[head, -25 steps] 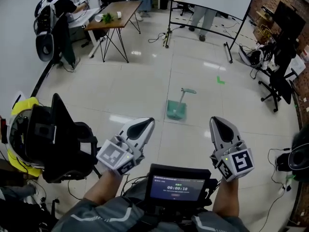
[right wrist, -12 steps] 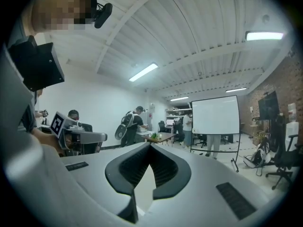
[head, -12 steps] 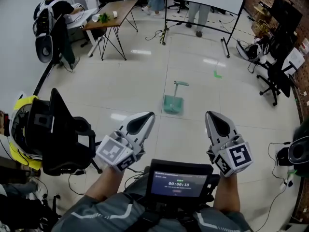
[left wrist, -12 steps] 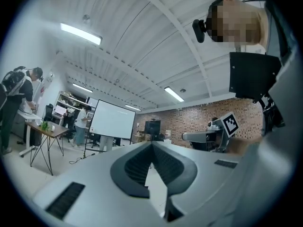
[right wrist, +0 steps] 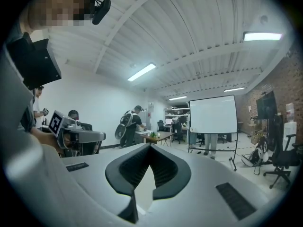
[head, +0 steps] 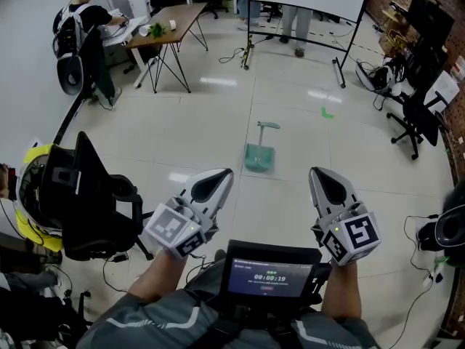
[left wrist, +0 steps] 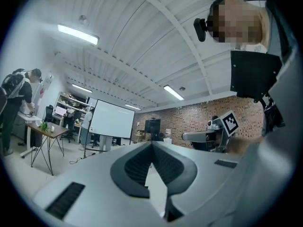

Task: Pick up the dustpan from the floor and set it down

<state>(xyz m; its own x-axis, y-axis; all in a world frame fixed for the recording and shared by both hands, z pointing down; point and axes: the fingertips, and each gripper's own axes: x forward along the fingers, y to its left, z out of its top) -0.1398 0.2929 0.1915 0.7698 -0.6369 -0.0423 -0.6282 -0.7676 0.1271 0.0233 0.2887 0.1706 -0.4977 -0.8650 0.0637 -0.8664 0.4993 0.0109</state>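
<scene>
Head view has your left gripper (head: 221, 174) and right gripper (head: 320, 174) side by side, held level, pointing away from you over the floor (head: 218, 115). Both pairs of jaws are pressed together at the tips with nothing gripped, and each gripper view shows the same. The green dustpan (head: 259, 158) sits on the tiles farther out, roughly between the two grippers and well apart from both, handle standing up. Black chair (head: 87, 209) near left, wooden table (head: 174, 17) far left.
</scene>
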